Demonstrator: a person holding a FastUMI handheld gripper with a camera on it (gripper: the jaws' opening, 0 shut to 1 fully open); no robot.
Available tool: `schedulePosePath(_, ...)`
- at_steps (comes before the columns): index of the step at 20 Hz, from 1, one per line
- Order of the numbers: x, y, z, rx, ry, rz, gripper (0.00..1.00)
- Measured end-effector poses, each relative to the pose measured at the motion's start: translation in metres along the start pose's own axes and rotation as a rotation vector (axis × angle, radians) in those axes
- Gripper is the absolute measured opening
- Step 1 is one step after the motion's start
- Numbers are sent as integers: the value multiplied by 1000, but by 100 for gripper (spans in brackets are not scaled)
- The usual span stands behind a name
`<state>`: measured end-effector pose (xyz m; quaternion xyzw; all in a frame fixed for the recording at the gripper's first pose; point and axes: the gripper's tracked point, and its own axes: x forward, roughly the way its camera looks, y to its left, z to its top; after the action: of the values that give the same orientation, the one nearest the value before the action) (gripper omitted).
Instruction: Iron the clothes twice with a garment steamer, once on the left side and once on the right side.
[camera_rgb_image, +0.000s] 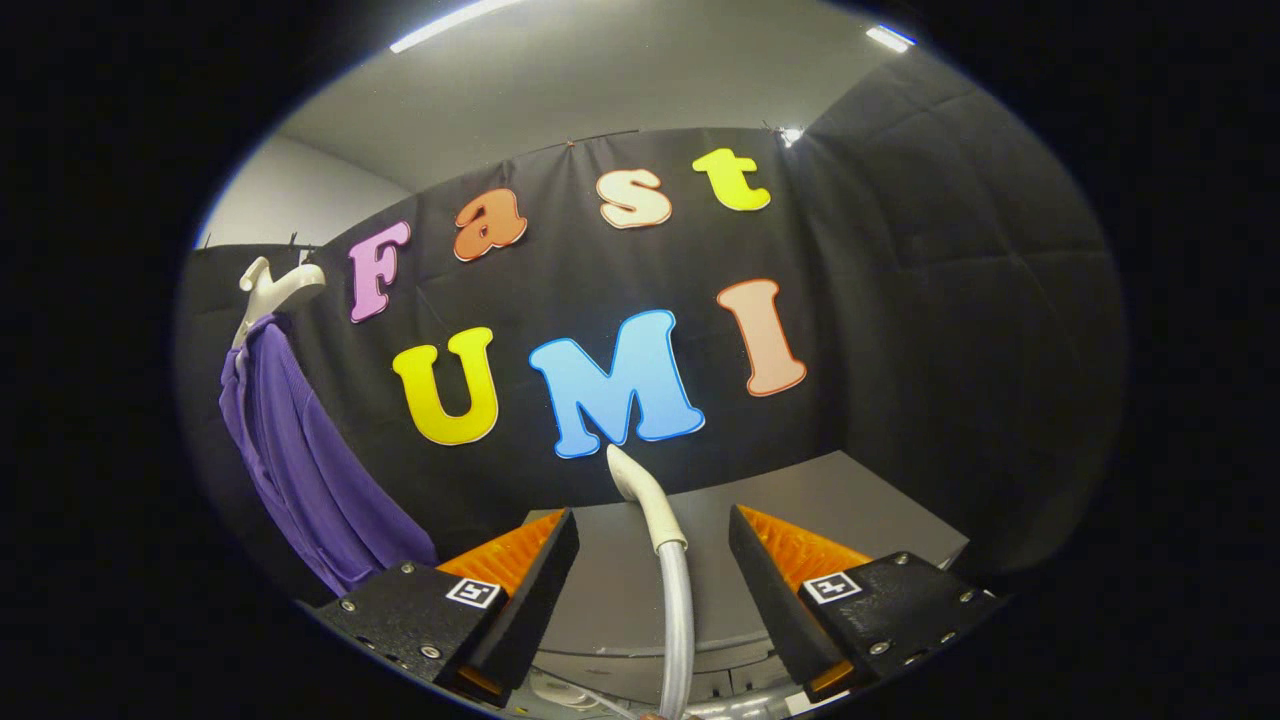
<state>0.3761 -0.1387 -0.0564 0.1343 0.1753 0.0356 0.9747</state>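
A purple garment (310, 470) hangs on a white hanger (270, 290) against the booth's black wall, off to the left beyond my left finger. The garment steamer's white nozzle (640, 490) stands upright between my two fingers, on a pale hose (678, 620) that runs down below them. My gripper (652, 515) is open, its fingers wide apart on either side of the nozzle, and neither finger touches it. The steamer's base is mostly hidden below the fingers.
A grey table top (860, 495) lies just ahead of the fingers, reaching to the black cloth wall behind and on the right. A light-coloured unit (620, 690) sits under the hose at the near edge.
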Motion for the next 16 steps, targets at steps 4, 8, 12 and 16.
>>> schedulePosePath(4,51,-9,-7,137,81,85,95)
schedulePosePath(8,99,-23,-17,310,175,162,95)
schedulePosePath(12,137,-36,-34,486,254,210,95)
schedulePosePath(16,158,-47,-50,511,321,218,95)
